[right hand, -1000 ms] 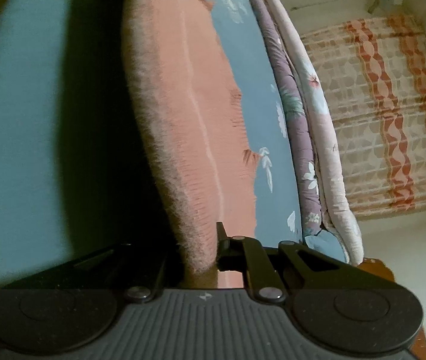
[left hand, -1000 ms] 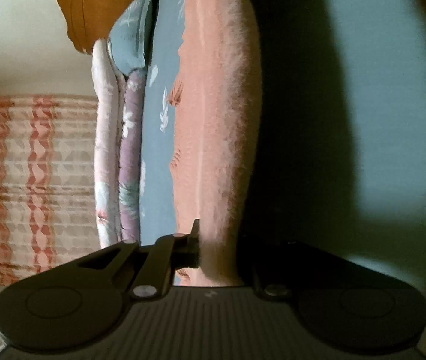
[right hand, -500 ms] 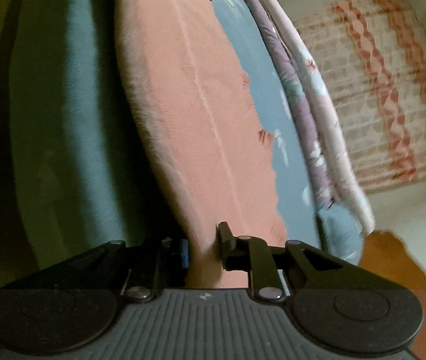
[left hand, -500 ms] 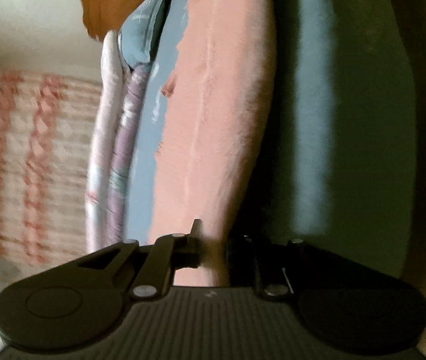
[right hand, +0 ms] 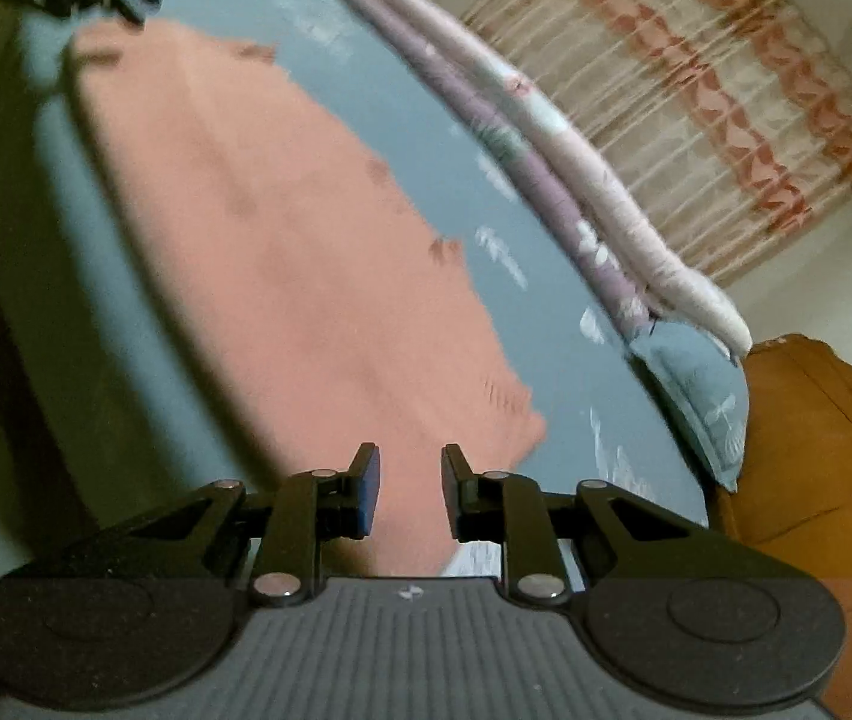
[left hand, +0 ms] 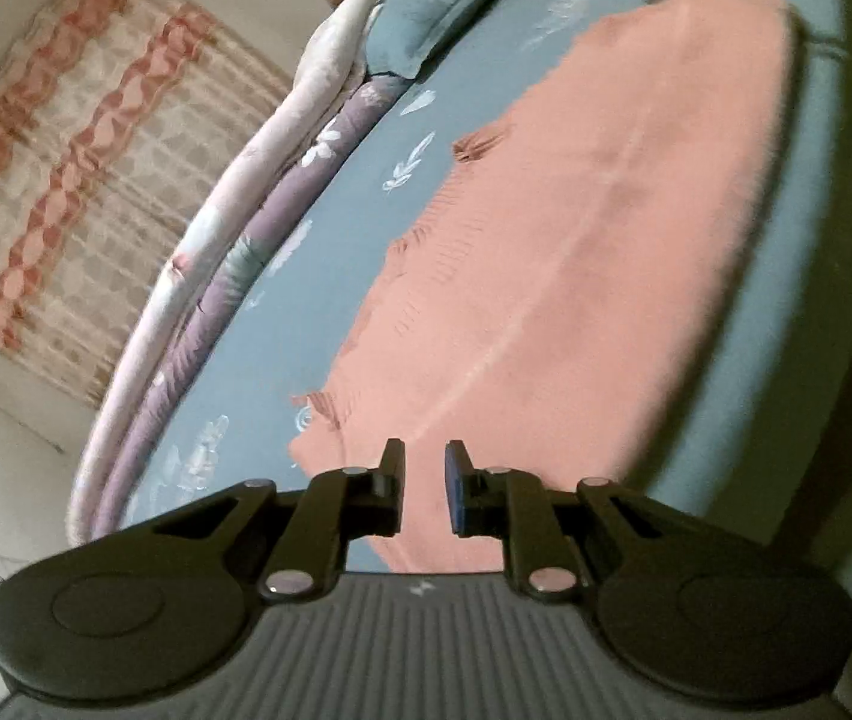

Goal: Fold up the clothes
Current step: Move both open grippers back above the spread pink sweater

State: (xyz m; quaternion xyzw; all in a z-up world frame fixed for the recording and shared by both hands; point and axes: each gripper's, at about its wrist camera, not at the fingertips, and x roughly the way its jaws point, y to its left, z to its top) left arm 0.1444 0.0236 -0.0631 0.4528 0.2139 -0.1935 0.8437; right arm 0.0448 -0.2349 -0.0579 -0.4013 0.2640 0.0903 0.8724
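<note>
We have the pink garment (left hand: 576, 228) lying flat on the blue bedsheet (left hand: 318, 276), spread lengthwise along the near side of the bed, with one fold already in it, judging by its even double-looking edge and the seam line down its middle. Laying it flat lets the fold settle so we can line up the next one.

Our left tool (left hand: 425, 480) stands at one short end of the garment, its jaws parted with only air between the pads; the cloth shows beneath the gap, not pinched in it. Our right tool (right hand: 409, 483) stands at the other short end in the same way, its jaws having just been opening, with nothing caught between them. So both tools are released, and the garment rests on the bed by itself. Each tool appears small at the far end of the other's view, which tells us we face each other across the garment's length.

A rolled floral quilt (left hand: 234, 276) and a blue pillow (left hand: 426, 18) lie along the far side of the bed, well apart from the garment, leaving us room to work. A patterned curtain (right hand: 714, 96) hangs behind.
</note>
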